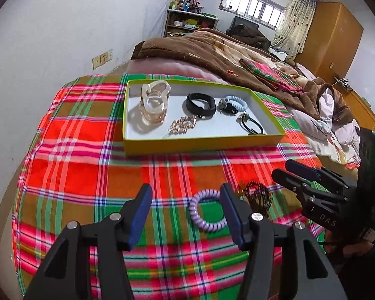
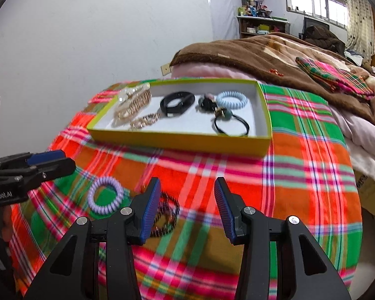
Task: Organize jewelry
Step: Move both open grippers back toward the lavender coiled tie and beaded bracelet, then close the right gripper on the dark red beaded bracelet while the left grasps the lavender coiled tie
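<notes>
A yellow-green box lid point(image 1: 200, 143) point(image 2: 177, 141) lies on the plaid cloth and holds a clear hair claw point(image 1: 153, 105), a black band point(image 1: 201, 103), a gold bracelet point(image 1: 182, 124), a light blue coil tie point(image 1: 236, 102) and a black hair tie point(image 1: 252, 125). A purple coil tie point(image 1: 207, 211) point(image 2: 105, 198) and a dark beaded bracelet point(image 1: 258, 197) point(image 2: 166, 216) lie on the cloth in front of the box. My left gripper point(image 1: 186, 215) is open, its right finger beside the purple tie. My right gripper point(image 2: 187, 210) is open, its left finger over the beaded bracelet.
The plaid cloth point(image 2: 300, 175) covers the bed's near end. A brown blanket point(image 1: 212, 50), a folded plaid cloth point(image 1: 270, 75) and crumpled bedding point(image 1: 330, 125) lie behind the box. A white wall is to the left. A shelf point(image 1: 190, 22) and a wardrobe point(image 1: 335, 37) stand far back.
</notes>
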`<action>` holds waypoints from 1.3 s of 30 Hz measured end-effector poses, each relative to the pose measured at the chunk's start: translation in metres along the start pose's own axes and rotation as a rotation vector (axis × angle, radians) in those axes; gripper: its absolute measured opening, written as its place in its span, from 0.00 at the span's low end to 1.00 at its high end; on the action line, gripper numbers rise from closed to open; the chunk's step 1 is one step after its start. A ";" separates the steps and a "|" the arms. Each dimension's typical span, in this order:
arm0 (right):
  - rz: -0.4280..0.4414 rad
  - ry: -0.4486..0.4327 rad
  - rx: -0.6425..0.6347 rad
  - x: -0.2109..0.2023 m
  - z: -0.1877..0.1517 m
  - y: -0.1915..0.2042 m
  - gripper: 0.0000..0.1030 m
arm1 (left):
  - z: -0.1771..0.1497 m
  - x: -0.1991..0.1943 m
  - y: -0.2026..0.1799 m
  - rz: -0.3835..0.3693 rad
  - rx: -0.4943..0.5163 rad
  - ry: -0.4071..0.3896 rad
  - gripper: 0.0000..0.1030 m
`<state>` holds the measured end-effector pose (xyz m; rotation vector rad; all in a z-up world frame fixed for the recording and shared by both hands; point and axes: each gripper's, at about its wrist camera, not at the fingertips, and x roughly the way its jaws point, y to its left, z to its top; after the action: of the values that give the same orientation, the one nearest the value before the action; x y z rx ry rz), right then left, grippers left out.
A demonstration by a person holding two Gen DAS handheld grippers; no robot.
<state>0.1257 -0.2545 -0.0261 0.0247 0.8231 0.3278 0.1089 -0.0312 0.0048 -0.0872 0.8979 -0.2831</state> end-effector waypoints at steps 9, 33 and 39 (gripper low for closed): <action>-0.025 0.047 -0.063 0.004 -0.016 0.013 0.44 | -0.015 -0.003 0.010 -0.005 -0.027 0.017 0.57; -0.010 0.087 -0.105 0.023 -0.013 0.034 0.41 | -0.027 0.000 0.026 0.009 -0.066 0.048 0.57; 0.002 0.091 -0.133 0.025 -0.013 0.039 0.26 | -0.027 0.003 0.026 0.012 -0.066 0.056 0.57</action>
<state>0.1207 -0.2114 -0.0470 -0.1141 0.8896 0.3875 0.0949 -0.0062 -0.0186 -0.1355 0.9628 -0.2460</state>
